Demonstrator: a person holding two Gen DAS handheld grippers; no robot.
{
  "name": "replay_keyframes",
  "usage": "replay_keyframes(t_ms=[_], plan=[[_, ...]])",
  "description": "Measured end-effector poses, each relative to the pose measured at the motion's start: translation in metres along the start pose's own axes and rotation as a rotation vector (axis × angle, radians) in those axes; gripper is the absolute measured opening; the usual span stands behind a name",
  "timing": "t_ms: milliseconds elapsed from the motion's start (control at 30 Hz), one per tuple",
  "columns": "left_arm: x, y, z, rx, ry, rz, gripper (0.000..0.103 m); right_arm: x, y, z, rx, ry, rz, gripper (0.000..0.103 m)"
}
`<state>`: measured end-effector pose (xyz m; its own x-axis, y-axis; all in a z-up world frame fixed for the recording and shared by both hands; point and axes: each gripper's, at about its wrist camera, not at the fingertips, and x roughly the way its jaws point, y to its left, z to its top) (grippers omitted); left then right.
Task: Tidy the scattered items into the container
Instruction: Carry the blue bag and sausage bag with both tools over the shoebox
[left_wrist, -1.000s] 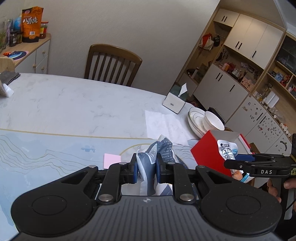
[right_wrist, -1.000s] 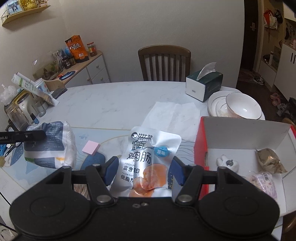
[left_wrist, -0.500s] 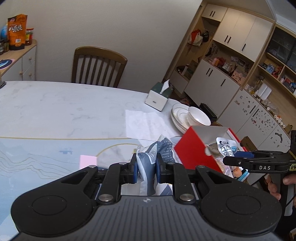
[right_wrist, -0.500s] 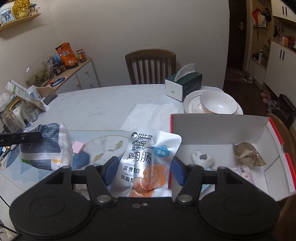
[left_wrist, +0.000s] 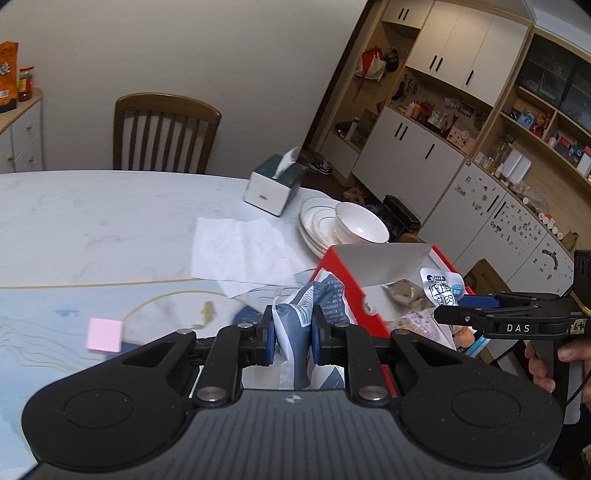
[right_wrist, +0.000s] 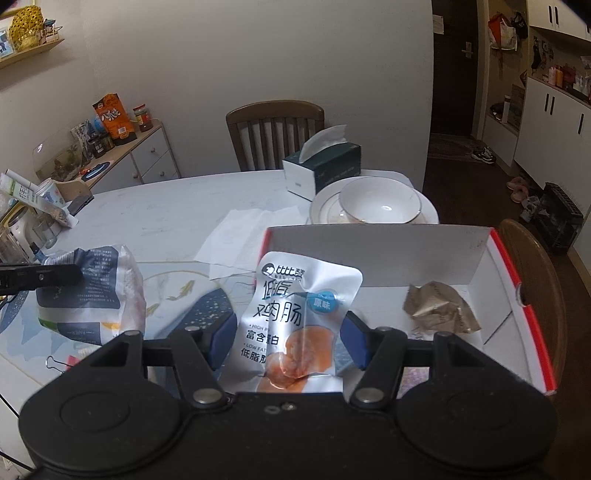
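Two snack bags on their way to the red box

The left gripper (left_wrist: 293, 341) is clamped on a soft blue-and-white bag (left_wrist: 314, 302) beside the box (right_wrist: 502, 251); the right gripper (right_wrist: 286, 341) pinches a slick, light sausage pouch (right_wrist: 295, 314) over it, best held by its flat edges.

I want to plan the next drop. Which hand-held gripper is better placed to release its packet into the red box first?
The right hand-held gripper: its sausage pouch already hangs over the red box. The left hand-held gripper holds its blue-white bag short of the box's near wall.
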<state>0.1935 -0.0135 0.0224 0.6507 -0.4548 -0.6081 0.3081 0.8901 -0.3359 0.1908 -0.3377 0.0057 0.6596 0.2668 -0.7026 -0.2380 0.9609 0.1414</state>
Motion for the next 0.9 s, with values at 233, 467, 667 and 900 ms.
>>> replay_keyframes(t_ms=[233,467,667,900], plan=[[0.029,-0.035,0.006,0.03,0.017,-0.011,0.017,-0.001,-0.039,0.003,0.013,-0.01,-0.015,0.061],[0.061,-0.074,0.012,0.084,0.046,-0.036,0.017,0.001,-0.07,0.002,0.028,-0.006,-0.037,0.061],[0.092,-0.107,0.016,0.147,0.077,-0.057,0.017,0.004,-0.095,0.0,0.036,0.0,-0.058,0.061],[0.129,-0.138,0.024,0.215,0.098,-0.051,0.017,0.015,-0.106,-0.002,-0.003,0.024,-0.073,0.061]])
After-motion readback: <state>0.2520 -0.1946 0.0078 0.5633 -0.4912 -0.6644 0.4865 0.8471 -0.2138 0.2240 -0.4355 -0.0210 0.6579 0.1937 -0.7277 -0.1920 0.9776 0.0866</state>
